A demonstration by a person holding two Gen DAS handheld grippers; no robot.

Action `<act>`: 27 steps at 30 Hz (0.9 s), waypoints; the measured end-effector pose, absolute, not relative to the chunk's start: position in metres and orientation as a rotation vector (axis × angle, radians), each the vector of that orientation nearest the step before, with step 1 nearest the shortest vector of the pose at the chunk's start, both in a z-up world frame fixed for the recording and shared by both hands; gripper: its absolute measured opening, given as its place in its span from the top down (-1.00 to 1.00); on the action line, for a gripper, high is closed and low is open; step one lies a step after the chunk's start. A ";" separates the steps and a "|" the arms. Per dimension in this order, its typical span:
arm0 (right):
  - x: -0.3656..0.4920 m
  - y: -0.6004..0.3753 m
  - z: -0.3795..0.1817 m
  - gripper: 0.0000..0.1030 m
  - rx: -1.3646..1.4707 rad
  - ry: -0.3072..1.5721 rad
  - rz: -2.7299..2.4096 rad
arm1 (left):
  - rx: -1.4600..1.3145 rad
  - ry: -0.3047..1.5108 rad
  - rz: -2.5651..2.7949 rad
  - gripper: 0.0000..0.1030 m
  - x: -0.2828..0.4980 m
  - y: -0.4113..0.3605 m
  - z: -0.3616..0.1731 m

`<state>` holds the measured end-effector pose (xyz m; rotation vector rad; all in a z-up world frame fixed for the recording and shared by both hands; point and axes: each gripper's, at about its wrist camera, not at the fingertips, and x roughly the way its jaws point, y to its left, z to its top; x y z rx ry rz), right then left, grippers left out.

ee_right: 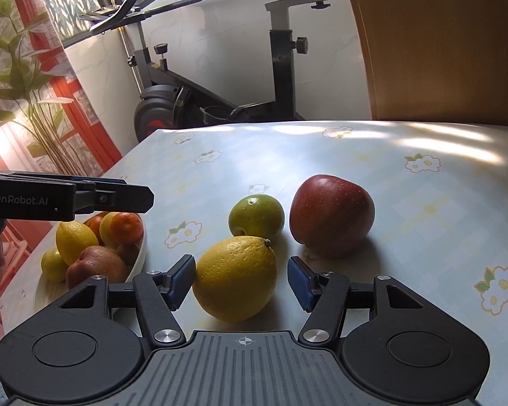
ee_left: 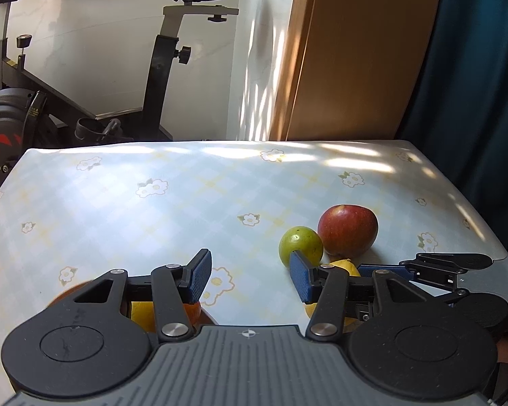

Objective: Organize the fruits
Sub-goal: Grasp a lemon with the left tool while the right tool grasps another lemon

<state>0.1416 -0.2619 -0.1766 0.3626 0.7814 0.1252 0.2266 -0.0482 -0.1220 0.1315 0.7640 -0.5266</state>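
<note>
Three fruits lie loose on the desk [ee_right: 423, 220]. The right gripper [ee_right: 242, 279] straddles the near lemon [ee_right: 235, 277], fingers released; centre them, clench gently, then lift toward the left bowl [ee_right: 137, 260]. The left gripper [ee_left: 250, 275] hangs empty, fingers released.

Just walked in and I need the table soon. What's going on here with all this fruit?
A person with a gripper in each hand is sorting fruit into a white bowl, which already holds lemons, oranges and more. The right gripper has its jaws on either side of a lemon on the table, apparently not pressing it. A green fruit and a red apple wait just behind. The left gripper is open, holding nothing, above the bowl.
</note>
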 end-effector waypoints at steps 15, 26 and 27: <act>0.142 -0.245 -0.176 0.00 0.315 0.794 0.157 | 0.134 0.766 -0.521 -0.04 0.227 -0.046 -0.124; 0.131 -0.222 -0.169 0.02 0.137 0.772 0.168 | 0.117 0.781 -0.528 -0.04 0.227 -0.048 -0.127; 0.130 -0.222 -0.169 0.02 0.136 0.771 0.168 | 0.111 0.786 -0.536 -0.04 0.227 -0.049 -0.127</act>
